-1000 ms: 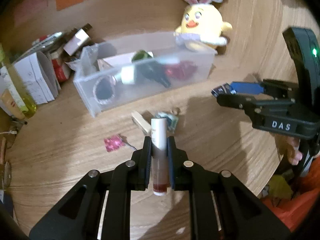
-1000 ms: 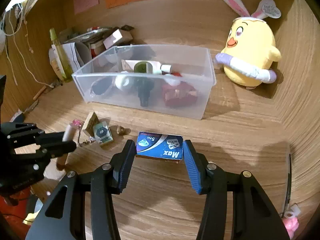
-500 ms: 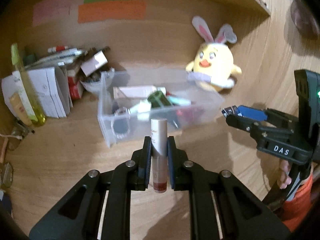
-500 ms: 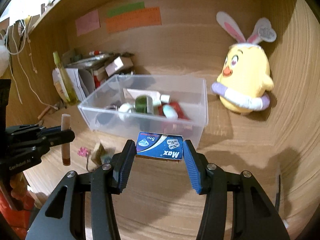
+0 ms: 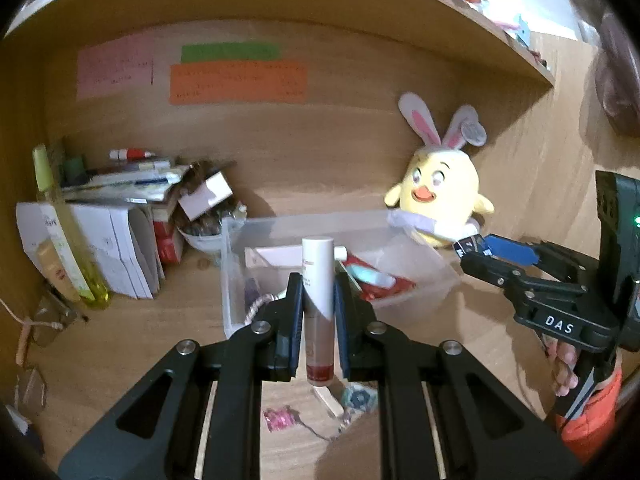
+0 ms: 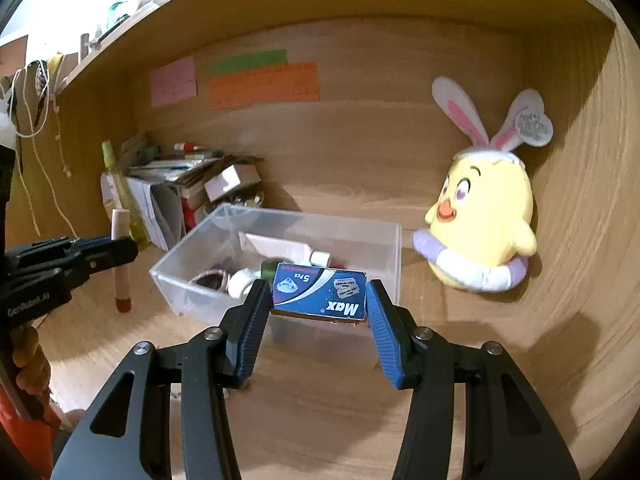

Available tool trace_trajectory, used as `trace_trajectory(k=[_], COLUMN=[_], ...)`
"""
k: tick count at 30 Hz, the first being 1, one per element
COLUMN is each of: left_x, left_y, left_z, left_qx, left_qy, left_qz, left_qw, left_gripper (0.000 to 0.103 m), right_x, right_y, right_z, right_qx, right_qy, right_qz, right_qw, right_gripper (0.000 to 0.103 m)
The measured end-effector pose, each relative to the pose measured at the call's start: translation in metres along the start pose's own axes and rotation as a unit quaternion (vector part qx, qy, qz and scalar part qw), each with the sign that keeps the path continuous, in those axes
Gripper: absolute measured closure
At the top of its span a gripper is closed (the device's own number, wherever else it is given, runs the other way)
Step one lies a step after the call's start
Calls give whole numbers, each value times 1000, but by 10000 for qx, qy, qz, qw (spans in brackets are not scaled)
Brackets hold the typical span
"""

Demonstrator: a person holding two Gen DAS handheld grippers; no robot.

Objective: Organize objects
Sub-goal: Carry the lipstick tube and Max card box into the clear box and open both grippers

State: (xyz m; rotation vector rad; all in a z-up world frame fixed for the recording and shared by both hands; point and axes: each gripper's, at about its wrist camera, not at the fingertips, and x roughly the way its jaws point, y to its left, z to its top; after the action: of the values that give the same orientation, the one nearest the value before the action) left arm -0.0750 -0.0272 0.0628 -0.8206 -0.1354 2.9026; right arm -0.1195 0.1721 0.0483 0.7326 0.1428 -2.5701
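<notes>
Wooden panels close in the scene on all sides, with pink, green and orange paper notes (image 5: 236, 76) stuck on the far wall above the tabletop (image 6: 460, 344). Near the middle stands a clear plastic bin (image 6: 280, 248) that already holds several small items (a pale tube and a red packet among them). A yellow plush chick with rabbit ears (image 6: 484, 208) leans at the far right, just beside the bin, and a stack of papers and boxes (image 5: 120, 240) fills the far left corner. The left gripper (image 5: 318, 300) has its fingers closed tight on a slim tube with a white cap and a brownish lower part (image 5: 318, 296), held upright in the air in front of the bin. The right gripper (image 6: 318, 312) has its fingers partly apart, clamped on the two ends of a blue razor-blade box (image 6: 320, 292), which hangs above the tabletop at the bin's near edge. Small bits lie on the tabletop below the left gripper, including a pink trinket (image 5: 278, 418).
</notes>
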Motion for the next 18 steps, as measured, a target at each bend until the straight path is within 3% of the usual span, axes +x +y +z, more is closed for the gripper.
trace_trajectory(k=[9,18], left_x=[13,47], left_y=[11,23], left_z=[19,24], left_qx=[-87,-246], left_qy=[-114,145], left_qz=[174,184], left_qw=[9997,9994], left_gripper=[89,89], right_x=[11,40], right_y=[-3,-6], right_z=[22,27], right_qx=[-41,-48], right_qy=[-177,41], right_qz=[-44,-53], right_qw=[9998,10000], right_gripper=[57,57])
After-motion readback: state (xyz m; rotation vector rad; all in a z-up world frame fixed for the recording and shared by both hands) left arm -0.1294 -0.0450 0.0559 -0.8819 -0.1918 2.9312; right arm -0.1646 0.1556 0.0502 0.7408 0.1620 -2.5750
